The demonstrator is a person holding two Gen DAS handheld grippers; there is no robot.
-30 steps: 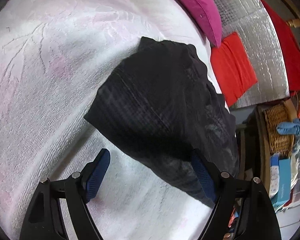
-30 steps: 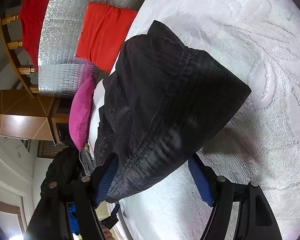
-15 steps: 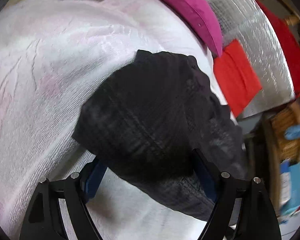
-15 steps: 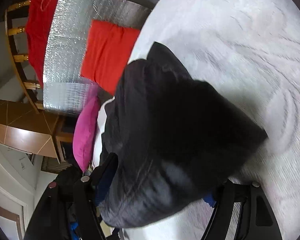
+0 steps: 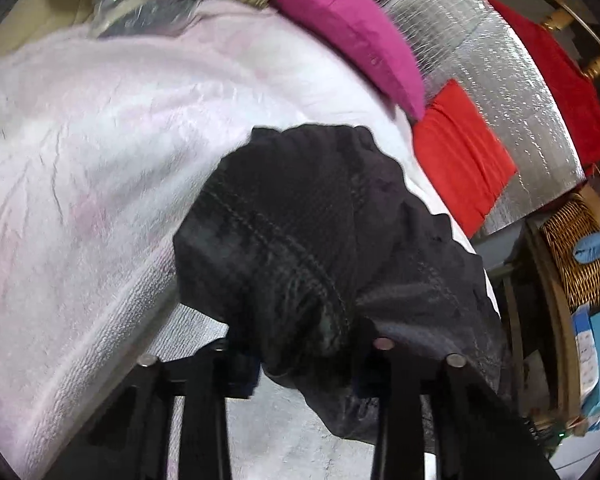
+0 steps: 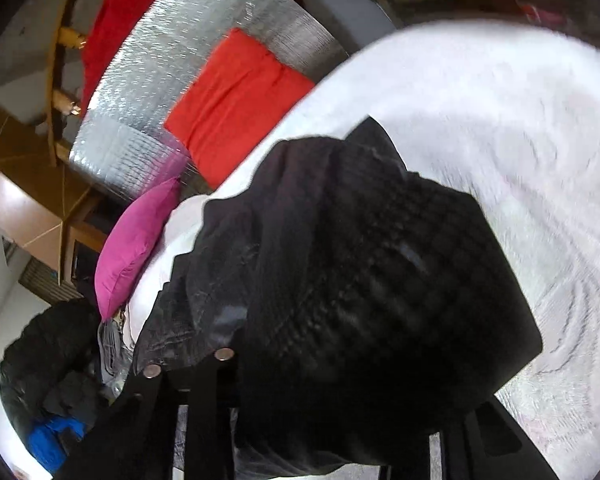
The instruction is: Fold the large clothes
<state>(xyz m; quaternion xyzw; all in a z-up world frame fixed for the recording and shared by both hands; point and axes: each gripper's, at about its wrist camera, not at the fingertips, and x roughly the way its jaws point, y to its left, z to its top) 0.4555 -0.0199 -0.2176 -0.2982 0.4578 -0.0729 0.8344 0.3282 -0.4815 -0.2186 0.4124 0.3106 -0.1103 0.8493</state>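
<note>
A black folded garment (image 5: 300,232) lies bunched on a white textured bedspread (image 5: 84,168). My left gripper (image 5: 304,356) has closed on its near edge, and cloth bulges between the two jaws. In the right wrist view the same garment (image 6: 372,280) fills the middle of the frame. My right gripper (image 6: 340,396) is closed on its near edge too, and the fingers are mostly buried under the cloth. The garment sags between the two grips.
A magenta pillow (image 5: 348,28) and a red cushion (image 5: 460,152) lie at the bed's far side beside a silver quilted mat (image 5: 500,72). A wicker basket (image 5: 576,256) stands at the right. A dark jacket (image 6: 48,364) lies off the bed edge.
Both grippers moved forward over the garment's near edge and closed on it. The blue pads seen open before are now hidden by cloth.
</note>
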